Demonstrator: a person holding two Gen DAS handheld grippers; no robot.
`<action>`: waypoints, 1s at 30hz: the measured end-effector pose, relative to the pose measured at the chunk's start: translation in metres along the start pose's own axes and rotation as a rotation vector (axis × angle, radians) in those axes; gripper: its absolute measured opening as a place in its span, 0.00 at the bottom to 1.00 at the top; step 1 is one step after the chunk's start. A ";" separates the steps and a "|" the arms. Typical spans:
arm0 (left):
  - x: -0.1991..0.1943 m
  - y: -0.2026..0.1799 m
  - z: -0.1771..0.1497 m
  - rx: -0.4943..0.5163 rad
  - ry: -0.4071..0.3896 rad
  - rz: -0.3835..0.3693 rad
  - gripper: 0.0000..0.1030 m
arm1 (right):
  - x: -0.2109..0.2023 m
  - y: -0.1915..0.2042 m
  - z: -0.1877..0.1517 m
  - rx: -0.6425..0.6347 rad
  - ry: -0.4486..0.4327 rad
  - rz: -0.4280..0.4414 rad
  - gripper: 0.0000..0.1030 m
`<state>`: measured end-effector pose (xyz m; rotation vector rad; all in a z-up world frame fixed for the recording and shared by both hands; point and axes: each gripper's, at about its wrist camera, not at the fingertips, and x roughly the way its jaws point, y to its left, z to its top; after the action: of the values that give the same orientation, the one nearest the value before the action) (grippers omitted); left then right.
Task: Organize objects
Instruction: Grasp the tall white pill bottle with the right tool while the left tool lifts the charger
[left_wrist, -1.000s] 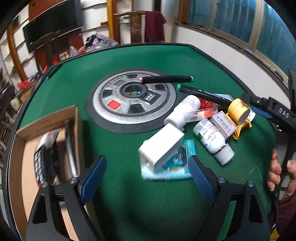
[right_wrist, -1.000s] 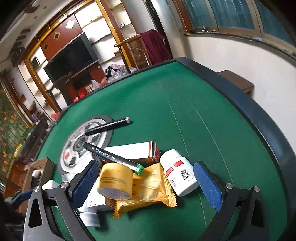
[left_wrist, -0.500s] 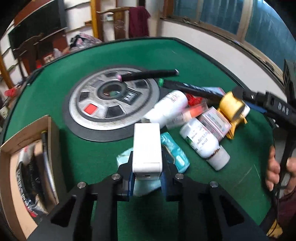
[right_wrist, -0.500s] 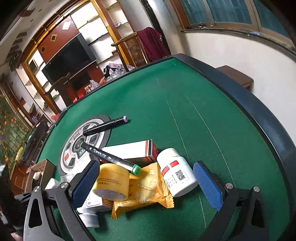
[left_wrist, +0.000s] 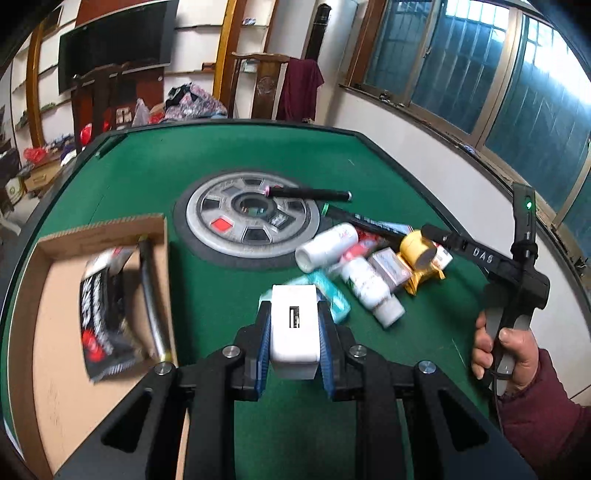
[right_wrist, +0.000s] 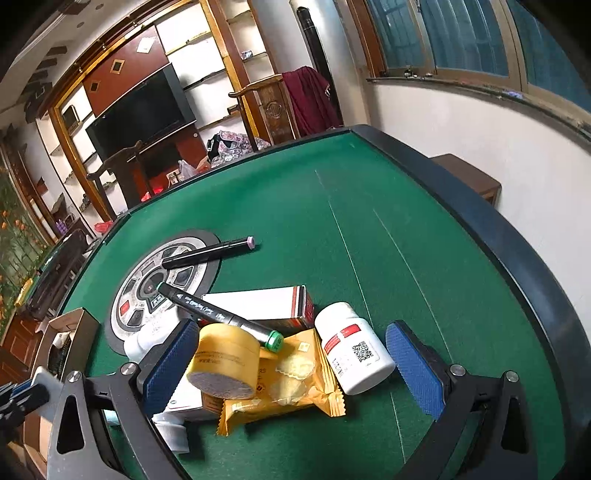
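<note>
Both blue pads (left_wrist: 263, 345) of our left gripper (left_wrist: 294, 345) pinch the white charger (left_wrist: 293, 325); our right gripper (right_wrist: 291, 360) stands spread.

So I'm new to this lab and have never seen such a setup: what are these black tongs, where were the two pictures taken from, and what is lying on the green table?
No robot here: a person holds a pair of hand-operated tongs in each hand, and a wide-angle camera on each looks forward along its fingers. One picture comes from the left tongs, the other from the right tongs.

The left tongs are shut on a white charger block. The right tongs stand open over a pile, gripping nothing. In the left view you can see the person's right hand on its handle.

On the green table lie a yellow jar, a yellow snack packet, a white pill bottle, two black markers and small boxes. A cardboard box at the left already holds a dark packet.
</note>
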<state>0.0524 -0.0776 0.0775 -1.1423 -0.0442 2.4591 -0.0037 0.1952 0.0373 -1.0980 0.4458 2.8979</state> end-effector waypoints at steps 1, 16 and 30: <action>-0.005 0.000 -0.005 -0.001 0.012 0.002 0.21 | -0.004 0.003 0.000 -0.006 -0.002 0.016 1.00; 0.059 0.008 -0.036 -0.072 0.147 0.096 0.23 | -0.016 0.093 -0.024 -0.156 0.230 0.435 1.00; 0.004 0.027 -0.049 -0.156 0.013 -0.038 0.21 | 0.020 0.095 -0.033 -0.198 0.360 0.375 0.66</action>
<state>0.0763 -0.1080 0.0368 -1.2102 -0.2552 2.4500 -0.0080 0.0934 0.0261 -1.7566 0.4154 3.1114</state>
